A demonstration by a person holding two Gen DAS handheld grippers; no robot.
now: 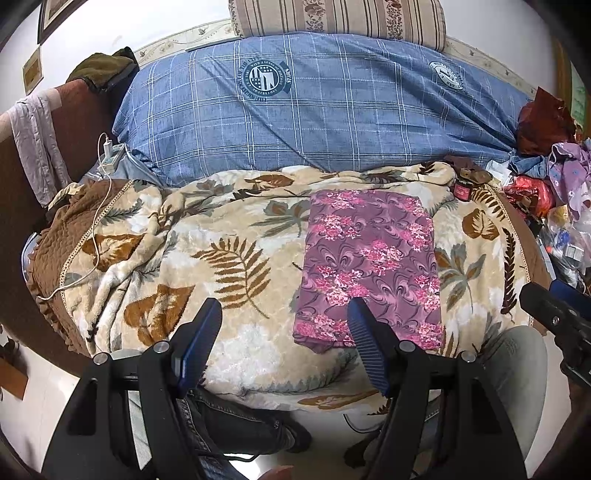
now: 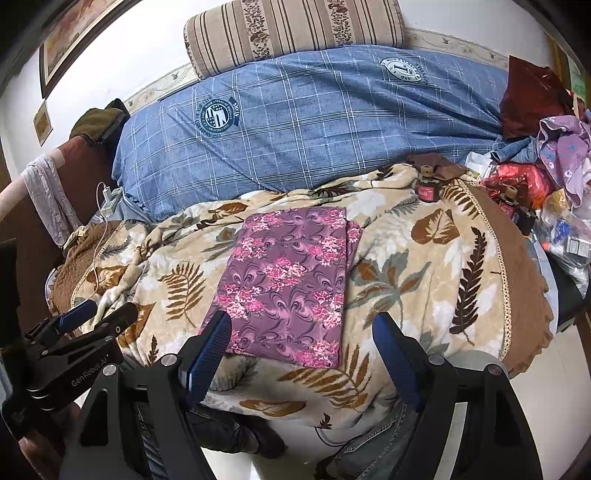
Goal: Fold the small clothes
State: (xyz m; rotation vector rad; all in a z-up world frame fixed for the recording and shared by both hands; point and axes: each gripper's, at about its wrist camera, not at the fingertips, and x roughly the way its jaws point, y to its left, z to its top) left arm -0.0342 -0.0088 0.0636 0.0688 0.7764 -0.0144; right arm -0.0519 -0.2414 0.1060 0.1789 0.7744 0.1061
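We observed the folded purple floral garment (image 1: 369, 266) lying flat as a neat rectangle on the leaf-patterned blanket (image 1: 229, 258) that covered the bed, close to the bed's near edge and somewhat toward its right side. The left tongs (image 1: 284, 314) stood wide apart with nothing between them, poised above the near edge of the bed; their right finger (image 1: 365, 332) overlapped the garment's near left corner in the left wrist view, though we could not tell whether it touched the cloth. The right tongs (image 2: 303, 325) likewise stood wide and held nothing, framing the garment's near edge in the right wrist view. Behind the blanket, toward the bed's far edge, lay a blue checked duvet (image 1: 314, 107) with a striped pillow (image 1: 340, 18) above it. A small dark jar (image 2: 428, 188) stood near the far right corner, beside a heap of loose clothes and bags (image 2: 546, 173). A white charging cable (image 1: 98, 221) trailed over the left side of the blanket.
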